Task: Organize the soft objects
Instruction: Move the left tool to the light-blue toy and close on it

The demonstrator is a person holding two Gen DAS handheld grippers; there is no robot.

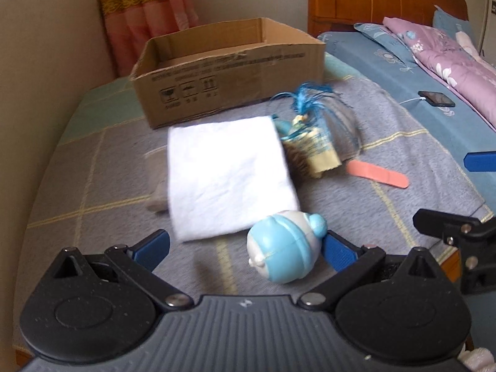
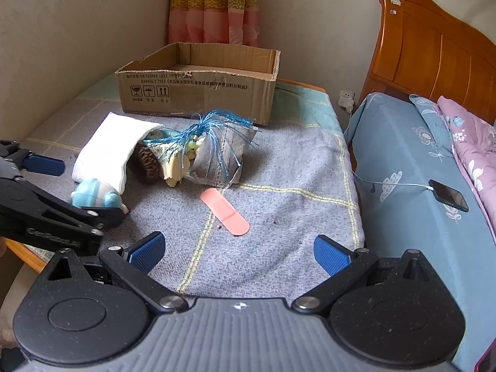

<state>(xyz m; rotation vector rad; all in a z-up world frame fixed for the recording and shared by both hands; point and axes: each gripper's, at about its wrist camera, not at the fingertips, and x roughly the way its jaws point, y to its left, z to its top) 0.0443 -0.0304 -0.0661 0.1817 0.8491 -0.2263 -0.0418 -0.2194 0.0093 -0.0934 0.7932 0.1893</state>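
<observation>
On the grey checked blanket lies a pile of soft things: a folded white cloth, a blue tassel, a brown knitted piece, a yellowish item and a grey pouch. A blue-and-white round toy sits between the fingers of my open left gripper, against its right pad. A pink plaster-shaped strip lies just ahead of my right gripper, which is open and holds nothing.
An open cardboard box stands behind the pile, near a curtain. To the right is a bed with a wooden headboard, a purple quilt and a charging phone.
</observation>
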